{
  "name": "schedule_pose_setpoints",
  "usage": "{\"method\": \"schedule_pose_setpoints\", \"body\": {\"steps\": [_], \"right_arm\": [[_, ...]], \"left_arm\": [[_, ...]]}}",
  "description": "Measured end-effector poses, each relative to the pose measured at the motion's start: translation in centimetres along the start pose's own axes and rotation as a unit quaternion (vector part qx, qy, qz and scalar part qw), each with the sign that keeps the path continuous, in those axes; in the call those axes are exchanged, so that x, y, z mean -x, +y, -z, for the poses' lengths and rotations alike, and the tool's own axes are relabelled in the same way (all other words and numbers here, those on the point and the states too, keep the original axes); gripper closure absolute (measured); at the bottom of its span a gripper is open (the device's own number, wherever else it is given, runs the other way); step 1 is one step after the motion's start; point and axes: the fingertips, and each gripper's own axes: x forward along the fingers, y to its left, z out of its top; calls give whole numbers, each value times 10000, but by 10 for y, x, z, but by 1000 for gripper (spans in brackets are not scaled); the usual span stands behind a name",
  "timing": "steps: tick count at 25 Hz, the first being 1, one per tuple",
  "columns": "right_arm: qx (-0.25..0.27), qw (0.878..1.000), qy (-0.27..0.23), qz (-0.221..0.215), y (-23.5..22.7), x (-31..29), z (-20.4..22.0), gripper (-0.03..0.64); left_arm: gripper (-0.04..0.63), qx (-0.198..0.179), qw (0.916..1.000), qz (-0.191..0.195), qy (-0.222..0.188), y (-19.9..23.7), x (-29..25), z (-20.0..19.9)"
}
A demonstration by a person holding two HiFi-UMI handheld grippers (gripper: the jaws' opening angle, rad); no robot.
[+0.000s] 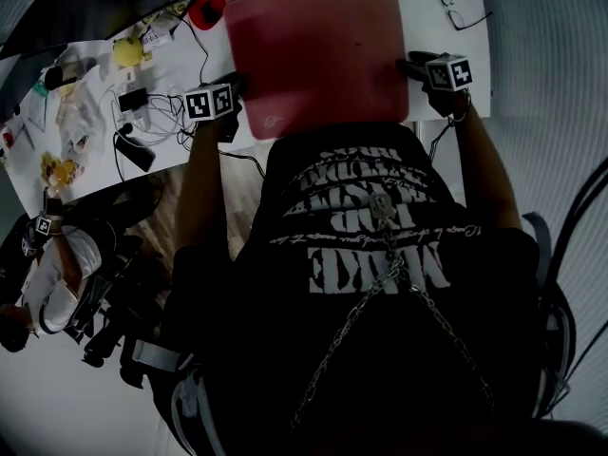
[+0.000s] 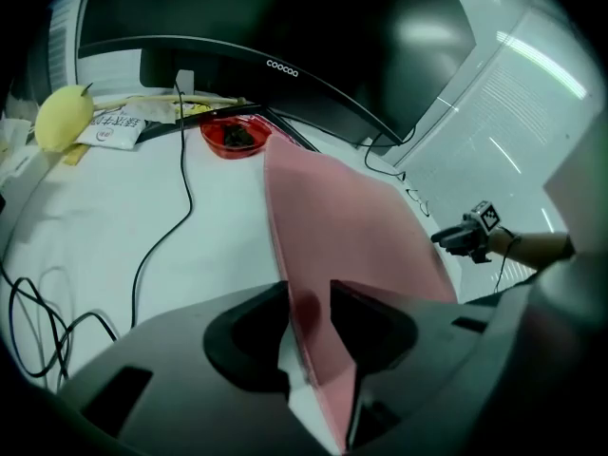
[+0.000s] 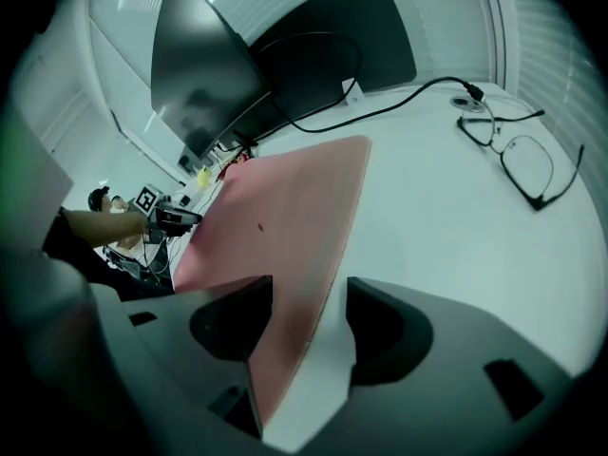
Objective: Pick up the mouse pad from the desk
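Note:
A large pink mouse pad (image 1: 318,50) lies flat on the white desk (image 1: 427,27), its near edge at the desk's front. My left gripper (image 1: 237,84) is at the pad's left front corner and my right gripper (image 1: 410,65) at its right edge. In the left gripper view the jaws (image 2: 309,297) straddle the pad's (image 2: 351,226) edge with a gap showing, so they are open. In the right gripper view the jaws (image 3: 309,293) also stand open around the pad's (image 3: 285,217) edge, not pressing on it.
Glasses (image 1: 461,6) lie at the desk's far right. A red bowl (image 1: 211,8) sits just beyond the pad's far left corner, under a dark monitor (image 2: 285,55). Cables (image 1: 152,112), a yellow fruit (image 1: 128,52) and small clutter cover the left side.

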Motion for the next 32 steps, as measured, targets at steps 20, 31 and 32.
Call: {"method": "schedule_pose_setpoints", "body": {"steps": [20, 31, 32], "right_arm": [[-768, 9758, -51, -2048, 81, -20, -5, 348], [-1859, 9256, -101, -3297, 74, 31, -5, 348], [-1941, 9207, -168, -3383, 75, 30, -7, 348]], "left_arm": [[435, 349, 9982, 485, 20, -19, -4, 1], [412, 1195, 9687, 2131, -432, -49, 7, -6], [413, 1411, 9597, 2363, -569, -49, 14, -8]]}}
